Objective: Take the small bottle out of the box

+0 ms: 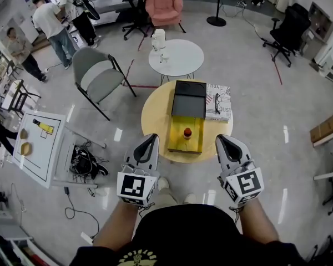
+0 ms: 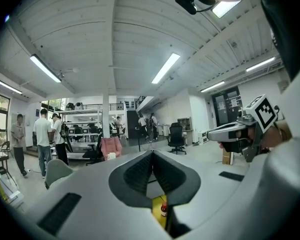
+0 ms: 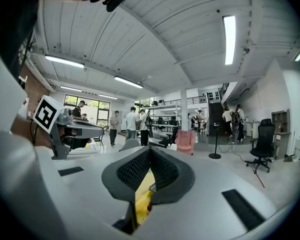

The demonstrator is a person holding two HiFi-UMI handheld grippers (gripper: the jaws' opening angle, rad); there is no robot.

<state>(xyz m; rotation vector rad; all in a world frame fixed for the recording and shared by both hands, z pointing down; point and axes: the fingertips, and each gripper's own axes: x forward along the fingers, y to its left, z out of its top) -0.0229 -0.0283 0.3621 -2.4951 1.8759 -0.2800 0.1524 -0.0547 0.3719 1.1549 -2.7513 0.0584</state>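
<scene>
Left gripper (image 1: 151, 138), right gripper (image 1: 222, 140) level, jaws together, flanking box (image 1: 177, 133)

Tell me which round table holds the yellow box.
The wooden table, the nearer one, has the box sitting on it. The white table beyond it carries no box.

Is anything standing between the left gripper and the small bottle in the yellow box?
Nothing visible blocks it. The small bottle stands in the open yellow box, its dark lid folded back on the far side. Between the left gripper and the bottle lies only the box's near edge.
</scene>
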